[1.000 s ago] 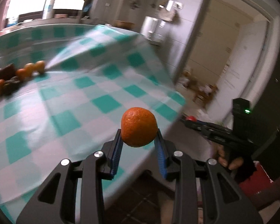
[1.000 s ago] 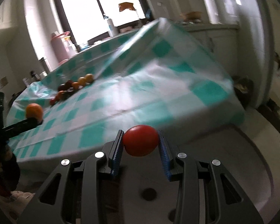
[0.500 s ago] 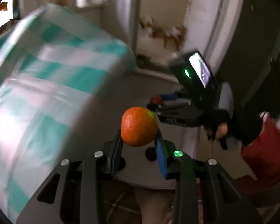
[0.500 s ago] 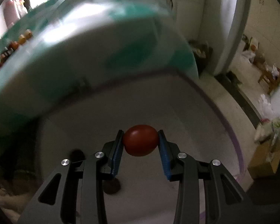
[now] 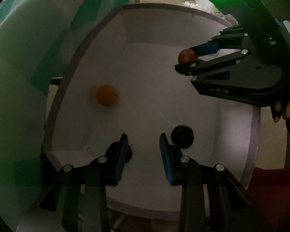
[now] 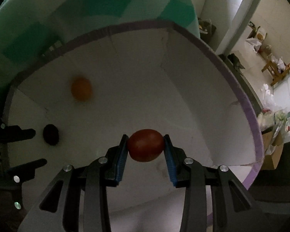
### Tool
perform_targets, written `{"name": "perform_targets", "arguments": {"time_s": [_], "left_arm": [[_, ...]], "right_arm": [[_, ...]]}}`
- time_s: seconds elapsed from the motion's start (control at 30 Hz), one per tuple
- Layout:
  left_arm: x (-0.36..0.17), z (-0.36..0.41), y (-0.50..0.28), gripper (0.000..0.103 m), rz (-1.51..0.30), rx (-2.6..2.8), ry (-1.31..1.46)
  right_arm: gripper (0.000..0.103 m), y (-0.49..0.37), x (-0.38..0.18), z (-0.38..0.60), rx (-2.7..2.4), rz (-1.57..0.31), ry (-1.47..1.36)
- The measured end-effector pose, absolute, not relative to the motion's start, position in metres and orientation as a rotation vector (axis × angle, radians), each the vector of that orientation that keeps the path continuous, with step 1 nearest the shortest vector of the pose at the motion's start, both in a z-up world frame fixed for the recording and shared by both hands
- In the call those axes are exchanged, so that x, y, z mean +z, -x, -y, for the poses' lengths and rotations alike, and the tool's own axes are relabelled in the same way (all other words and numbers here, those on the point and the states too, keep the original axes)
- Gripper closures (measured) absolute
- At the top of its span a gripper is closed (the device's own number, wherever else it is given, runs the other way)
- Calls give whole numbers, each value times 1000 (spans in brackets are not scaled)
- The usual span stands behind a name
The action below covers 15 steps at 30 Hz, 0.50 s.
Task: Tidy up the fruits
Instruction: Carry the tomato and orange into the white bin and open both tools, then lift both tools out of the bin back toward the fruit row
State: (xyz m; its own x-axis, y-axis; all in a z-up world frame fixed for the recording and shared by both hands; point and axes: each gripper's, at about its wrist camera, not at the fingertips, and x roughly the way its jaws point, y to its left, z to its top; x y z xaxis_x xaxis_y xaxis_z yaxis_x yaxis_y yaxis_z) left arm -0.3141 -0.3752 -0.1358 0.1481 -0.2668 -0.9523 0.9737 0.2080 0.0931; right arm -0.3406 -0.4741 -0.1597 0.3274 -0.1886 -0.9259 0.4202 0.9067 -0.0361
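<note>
**Box drop-off: orange down, red fruit next**

Step in hand: both grippers point steeply down into the white box, purple along its rim, which sits beside the hanging green-checked tablecloth. This looks like the deposit stage of sorting fruit off the table.

Left gripper: jaws stand apart with nothing between the blue pads. The orange lies free on the box floor, ahead of the left gripper and toward the cloth side. Its outline is smeared in both views, so it is probably still settling.

Right gripper: clamped on the red fruit, with a pad pressed to each side. The fruit hangs inside the box walls, above the floor and not touching it. A gloved hand holds the handle at the frame edge.

Also in the box: a dark fruit just beside the left gripper's right finger. A second dark shape is half hidden behind its left finger, and I cannot tell what it is.

Next move, as I judge it:
- Ease the right jaws apart so the red fruit drops a short way onto bare floor, clear of the orange and the dark fruit.
- Lift both grippers out without catching the rim or each other, since they are close together.
- Go back to the table for more.

Risk: the round fruit may roll on the smooth floor.
</note>
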Motion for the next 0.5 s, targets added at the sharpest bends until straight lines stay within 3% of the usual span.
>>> {"name": "perform_targets", "arguments": {"time_s": [0.07, 0.13, 0.2, 0.3, 0.5], "left_arm": [[-137, 376, 316, 65, -997, -1102, -917], [-136, 375, 315, 50, -979, -1095, -912], [-133, 373, 319, 32, -960, -1092, -895], [-130, 369, 318, 25, -939, -1089, -877], [-113, 350, 321, 18, -877, -1085, -840]], "right_arm": [[66, 341, -161, 473, -402, -1177, -226], [63, 341, -160, 474, -408, -1174, -228], [54, 340, -155, 472, -405, -1164, -231], [40, 340, -148, 479, -419, -1145, -212], [31, 341, -130, 482, -459, -1122, -213]]}}
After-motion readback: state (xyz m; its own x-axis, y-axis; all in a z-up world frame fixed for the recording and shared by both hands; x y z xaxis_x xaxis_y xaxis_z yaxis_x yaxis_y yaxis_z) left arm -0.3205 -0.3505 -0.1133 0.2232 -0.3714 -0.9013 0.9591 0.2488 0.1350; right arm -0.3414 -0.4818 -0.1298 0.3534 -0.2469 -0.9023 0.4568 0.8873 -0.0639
